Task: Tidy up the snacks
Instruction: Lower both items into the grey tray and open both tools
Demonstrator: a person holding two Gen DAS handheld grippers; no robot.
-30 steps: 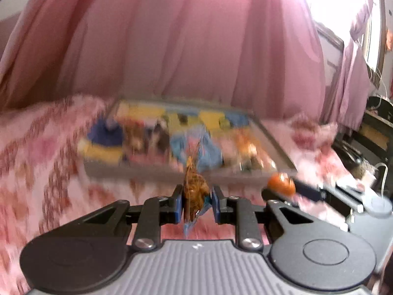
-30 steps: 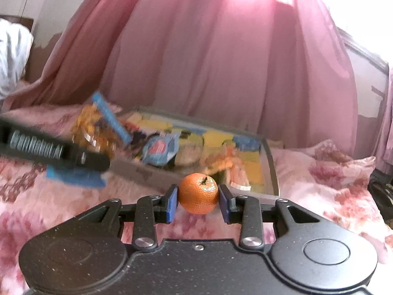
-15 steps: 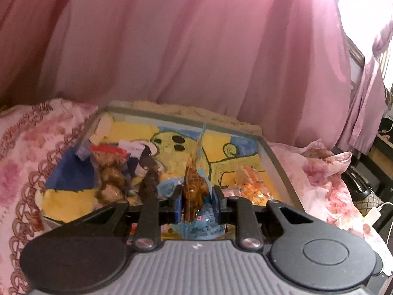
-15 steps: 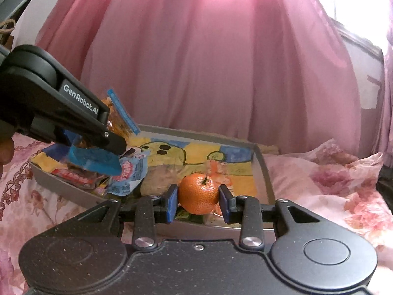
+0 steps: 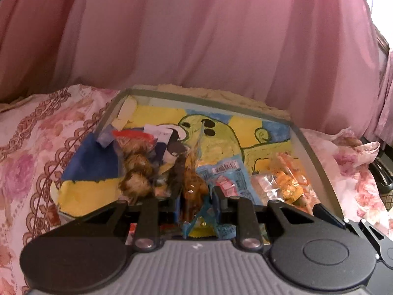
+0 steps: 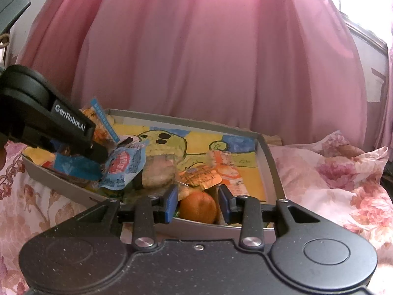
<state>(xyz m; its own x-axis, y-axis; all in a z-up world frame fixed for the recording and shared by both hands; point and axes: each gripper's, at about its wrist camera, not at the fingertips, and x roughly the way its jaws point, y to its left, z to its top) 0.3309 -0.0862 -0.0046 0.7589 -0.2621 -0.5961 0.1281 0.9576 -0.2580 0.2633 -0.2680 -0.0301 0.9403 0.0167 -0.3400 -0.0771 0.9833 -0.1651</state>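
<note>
Our left gripper (image 5: 196,201) pinches a clear blue-edged packet of brown snacks (image 5: 192,186) between its jaws, over the grey rectangular tray (image 5: 316,157). Our right gripper (image 6: 197,202) has its jaws spread, the small orange mandarin (image 6: 199,207) lying loose between them inside the tray's near rim.

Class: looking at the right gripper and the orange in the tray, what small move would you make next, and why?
Probably draw the right gripper straight back and up. Its jaws stand apart with gaps on both sides of the orange, which seems to rest inside the tray near its front rim, so that drop looks done. The left gripper is clamped on a snack packet.
</note>
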